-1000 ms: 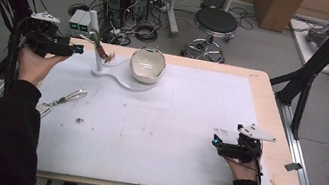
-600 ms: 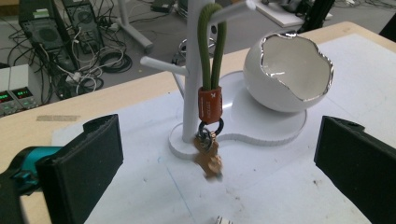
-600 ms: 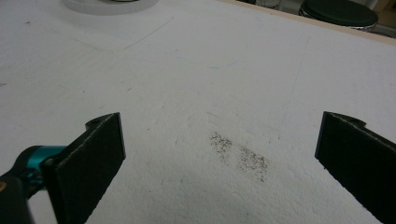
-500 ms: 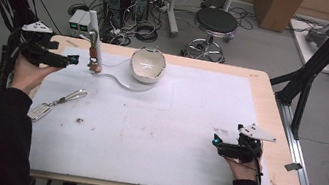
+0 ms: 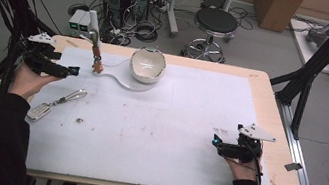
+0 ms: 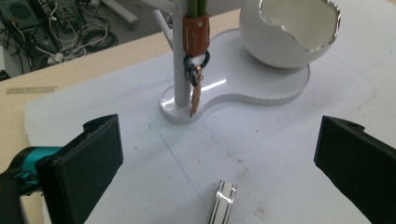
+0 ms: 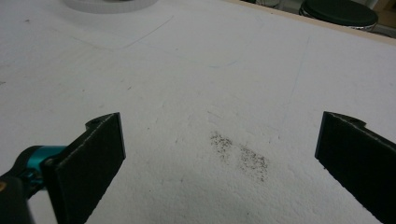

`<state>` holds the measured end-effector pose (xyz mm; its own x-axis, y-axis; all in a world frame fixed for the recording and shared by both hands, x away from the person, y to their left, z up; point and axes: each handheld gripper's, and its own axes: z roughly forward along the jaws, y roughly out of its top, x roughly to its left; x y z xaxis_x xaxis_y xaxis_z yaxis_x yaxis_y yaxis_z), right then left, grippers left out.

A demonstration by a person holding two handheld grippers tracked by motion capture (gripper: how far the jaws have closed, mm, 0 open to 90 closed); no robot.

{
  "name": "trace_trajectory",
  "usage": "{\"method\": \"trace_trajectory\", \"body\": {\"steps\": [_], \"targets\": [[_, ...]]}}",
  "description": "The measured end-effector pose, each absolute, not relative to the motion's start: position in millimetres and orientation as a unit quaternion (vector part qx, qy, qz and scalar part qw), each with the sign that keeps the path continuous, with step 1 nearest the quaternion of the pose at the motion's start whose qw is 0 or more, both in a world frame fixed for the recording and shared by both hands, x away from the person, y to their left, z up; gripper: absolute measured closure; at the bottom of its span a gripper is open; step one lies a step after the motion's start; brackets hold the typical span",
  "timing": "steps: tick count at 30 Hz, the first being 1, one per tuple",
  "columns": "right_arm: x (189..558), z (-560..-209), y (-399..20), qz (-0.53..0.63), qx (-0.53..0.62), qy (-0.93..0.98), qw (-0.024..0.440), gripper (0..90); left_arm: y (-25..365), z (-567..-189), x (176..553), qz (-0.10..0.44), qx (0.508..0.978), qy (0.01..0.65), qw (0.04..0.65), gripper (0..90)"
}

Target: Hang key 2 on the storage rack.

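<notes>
The left gripper (image 5: 72,71) hangs off the table's left edge with its jaws wide apart and empty — a second ago it sat up close to the white post of the stand (image 5: 93,25), and over the two earlier frames it has backed away and dropped lower. The brown key fob (image 6: 195,31) now dangles from the post on its own, a black ring and a small gold tag beneath it, just beside the stand's flat white base (image 6: 261,91) and near the cracked-egg bowl (image 5: 147,64). That retreat, judged from the open jaws and the free-hanging fob, suggests the hanging step is finished and the hand is clear to go for something else.

The likeliest next thing is the key set (image 5: 56,104) lying flat on the white mat (image 5: 155,136), below the left gripper in the high view; a silver end of it shows between the jaws in the left gripper view.

The right gripper (image 5: 218,143) rests at the mat's right side, unmoved across the frames — jaws apart, nothing between them but a dark smudge (image 7: 239,154).

No brand, label or writing can be read anywhere; the fob's stitching is the only marking.
</notes>
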<state>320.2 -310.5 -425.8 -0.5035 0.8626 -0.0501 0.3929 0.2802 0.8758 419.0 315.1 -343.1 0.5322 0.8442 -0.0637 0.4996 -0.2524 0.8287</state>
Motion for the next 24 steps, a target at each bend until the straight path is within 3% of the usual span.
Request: {"method": "trace_trajectory", "body": {"steps": [24], "targets": [[320, -426, -310, 0.426, 0.415, 0.756, 0.273, 0.6, 306, -384, 433, 0.143, 0.812, 0.443, 0.351, 1.7]]}}
